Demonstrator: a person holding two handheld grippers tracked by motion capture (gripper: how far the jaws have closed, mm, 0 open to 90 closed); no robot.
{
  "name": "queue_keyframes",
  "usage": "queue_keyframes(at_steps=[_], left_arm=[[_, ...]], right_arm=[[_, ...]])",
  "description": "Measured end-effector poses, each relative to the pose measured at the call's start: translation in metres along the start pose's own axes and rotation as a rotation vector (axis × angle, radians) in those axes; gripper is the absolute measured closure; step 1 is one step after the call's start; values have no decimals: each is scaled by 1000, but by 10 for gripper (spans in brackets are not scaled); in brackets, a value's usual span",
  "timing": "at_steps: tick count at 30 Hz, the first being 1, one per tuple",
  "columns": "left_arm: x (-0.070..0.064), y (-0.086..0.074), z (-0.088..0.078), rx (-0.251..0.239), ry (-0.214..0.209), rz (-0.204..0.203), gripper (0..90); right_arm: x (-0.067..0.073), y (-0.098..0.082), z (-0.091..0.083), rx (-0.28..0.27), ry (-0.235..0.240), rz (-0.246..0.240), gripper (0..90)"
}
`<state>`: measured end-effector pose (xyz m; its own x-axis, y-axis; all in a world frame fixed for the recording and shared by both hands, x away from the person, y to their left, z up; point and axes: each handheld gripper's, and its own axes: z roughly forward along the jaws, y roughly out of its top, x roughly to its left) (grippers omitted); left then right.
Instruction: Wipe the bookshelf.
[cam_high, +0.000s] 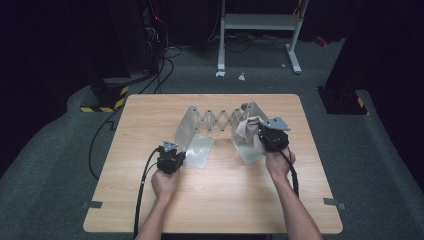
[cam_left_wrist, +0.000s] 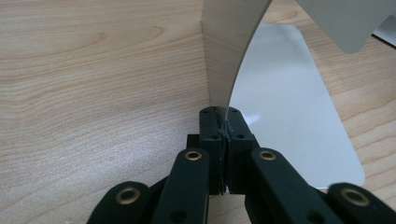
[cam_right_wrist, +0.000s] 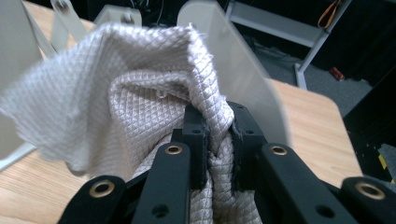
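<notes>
Cloth (cam_right_wrist: 140, 93) in right tongs (cam_right_wrist: 218, 128), against metal rack (cam_high: 220, 122).

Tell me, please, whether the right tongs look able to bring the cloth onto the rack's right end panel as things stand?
Probably yes: the right tongs grip the cloth right beside the right end panel, with nothing between them.

A light wooden table (cam_high: 210, 200) with rounded corners is seen standing on grey carpeted floor (cam_high: 45, 165). On the tabletop a metal expanding rack (cam_high: 215, 122) is set, its two flat end plates resting on the wood and joined at the back by a scissor lattice.
</notes>
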<state>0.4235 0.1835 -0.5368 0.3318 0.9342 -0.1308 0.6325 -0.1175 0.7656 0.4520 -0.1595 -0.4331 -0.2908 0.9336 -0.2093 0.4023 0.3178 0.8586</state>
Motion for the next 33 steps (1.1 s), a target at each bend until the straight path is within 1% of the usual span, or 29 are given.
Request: queue_keyframes(at_steps=[2, 6, 11, 14, 16, 17, 19, 21, 22, 23, 25, 27, 31, 33], left_arm=[[0, 0, 0, 0, -1, 0, 881], [0, 0, 0, 1, -1, 0, 881], [0, 0, 0, 2, -3, 2, 881], [0, 0, 0, 1, -5, 1, 881], [0, 0, 0, 2, -7, 3, 881], [0, 0, 0, 2, -8, 6, 881], [0, 0, 0, 3, -9, 7, 880], [0, 0, 0, 3, -10, 7, 880], [0, 0, 0, 4, -11, 7, 881], [0, 0, 0, 3, -11, 7, 881], [0, 0, 0, 3, -12, 9, 880], [0, 0, 0, 3, -13, 9, 880], [0, 0, 0, 4, -13, 11, 880], [0, 0, -1, 4, -13, 12, 880]], right_arm=[[3, -6, 7, 19, 2, -7, 795], [5, -21, 22, 63, 17, 1, 795], [8, -39, 41, 135, 52, 28, 795], [9, -46, 52, 176, 60, 37, 795], [8, -48, 56, 185, 67, 52, 795], [8, -48, 57, 186, 62, 54, 795], [5, -45, 56, 170, 67, 80, 795], [1, -41, 52, 143, 69, 116, 795], [-2, -39, 50, 139, 69, 130, 795], [-5, -36, 48, 142, 70, 142, 795], [-10, -30, 43, 123, 58, 155, 795], [-14, -22, 37, 93, 54, 161, 796], [-17, -2, 24, 43, 41, 152, 795], [-17, 9, 21, 29, 32, 136, 796]])
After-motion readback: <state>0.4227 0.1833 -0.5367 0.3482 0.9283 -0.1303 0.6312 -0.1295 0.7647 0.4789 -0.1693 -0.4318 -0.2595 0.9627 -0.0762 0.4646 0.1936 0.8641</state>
